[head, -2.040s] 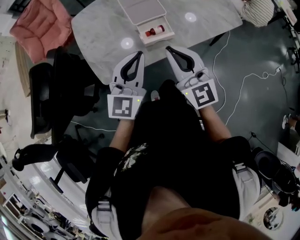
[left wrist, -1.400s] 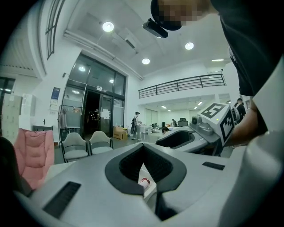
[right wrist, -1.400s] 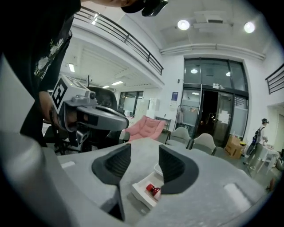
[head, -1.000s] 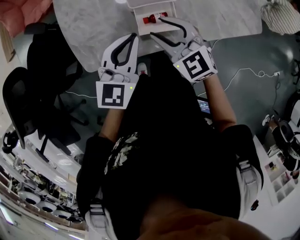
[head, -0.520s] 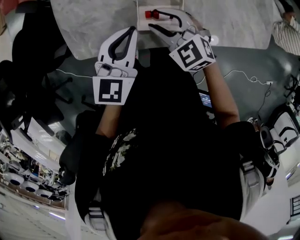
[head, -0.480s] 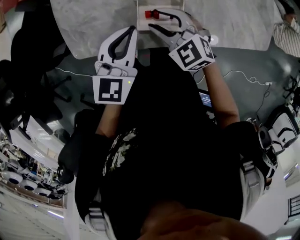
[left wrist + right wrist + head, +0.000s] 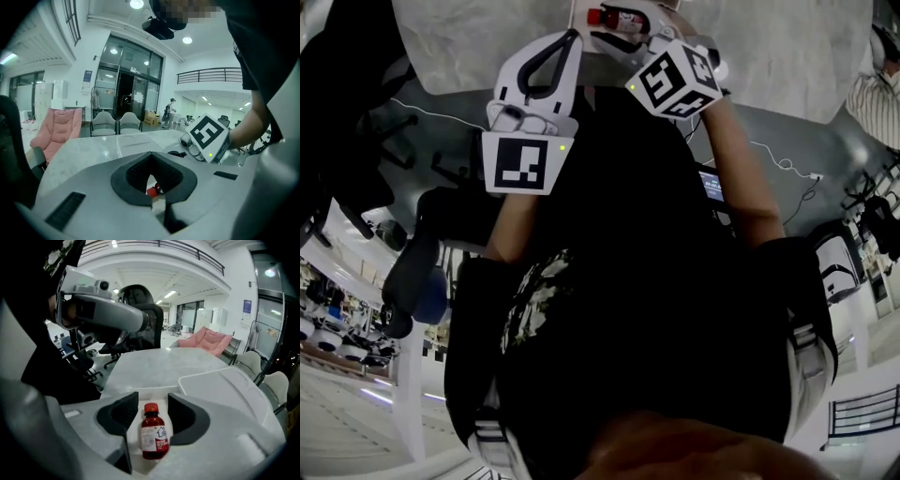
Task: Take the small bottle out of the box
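Note:
The small brown bottle (image 7: pixel 153 434) with a red cap lies on its side in the open white box (image 7: pixel 153 397). My right gripper (image 7: pixel 152 417) is open, one jaw on each side of the bottle, with a gap showing on both sides. In the head view the bottle (image 7: pixel 614 17) is at the top edge with the right gripper (image 7: pixel 628 26) over it. My left gripper (image 7: pixel 572 37) is shut and empty just left of the box. Through the loop of the left gripper (image 7: pixel 157 202) the red cap (image 7: pixel 151 191) shows.
The box rests near the front edge of a marble table (image 7: pixel 469 42). Its lid (image 7: pixel 229 380) lies open beyond it. A pink armchair (image 7: pixel 54 129) and grey chairs (image 7: pixel 115 123) stand behind the table. Black office chairs (image 7: pixel 356 112) stand at the left.
My right gripper has reached forward over the box, and its open jaws now stand on either side of the bottle. The left gripper has stayed shut by the table's edge.

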Demonstrator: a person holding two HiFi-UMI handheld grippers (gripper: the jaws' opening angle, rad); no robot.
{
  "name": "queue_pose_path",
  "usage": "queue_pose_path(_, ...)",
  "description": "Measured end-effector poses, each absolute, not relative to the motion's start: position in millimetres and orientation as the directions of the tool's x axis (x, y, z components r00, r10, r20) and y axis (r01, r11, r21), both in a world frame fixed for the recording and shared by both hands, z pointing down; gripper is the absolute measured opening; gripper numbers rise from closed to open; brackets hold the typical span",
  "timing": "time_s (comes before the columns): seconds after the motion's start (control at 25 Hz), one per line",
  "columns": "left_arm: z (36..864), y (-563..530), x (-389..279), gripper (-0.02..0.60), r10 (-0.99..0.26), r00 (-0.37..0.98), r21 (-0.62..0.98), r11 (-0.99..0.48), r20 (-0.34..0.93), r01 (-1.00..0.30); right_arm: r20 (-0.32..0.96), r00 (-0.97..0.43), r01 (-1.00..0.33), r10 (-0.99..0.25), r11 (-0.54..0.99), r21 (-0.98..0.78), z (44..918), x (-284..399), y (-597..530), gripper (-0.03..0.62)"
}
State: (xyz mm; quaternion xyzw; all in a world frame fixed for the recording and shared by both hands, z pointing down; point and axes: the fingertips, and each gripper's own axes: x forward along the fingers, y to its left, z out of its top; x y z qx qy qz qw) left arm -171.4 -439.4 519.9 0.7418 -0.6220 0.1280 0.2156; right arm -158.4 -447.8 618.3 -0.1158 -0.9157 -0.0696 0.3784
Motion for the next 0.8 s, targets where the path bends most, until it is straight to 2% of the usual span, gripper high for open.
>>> queue_pose_path(0.28,547,-438,-188,0.011,-0.857,0.183,0.195,-0.099,0.483,-0.976,0.818,-0.539,0.362,0.201,0.932,0.01,660,-164,-442,0.187)
queue_pose_path(0.56,560,-447,-203,0.011,-0.86,0.2,0.213,-0.11,0.469,-0.971,0.917,-0.354,0.383,0.186,0.923,-0.039,698,-165,-439,0.187)
queue_pose_path(0.8,565,-446,-211,0.011,-0.866,0.186,0.216,-0.093,0.464,-0.972,0.933,-0.314,0.363,0.178,0.93,-0.055,707,-173,-437,0.176)
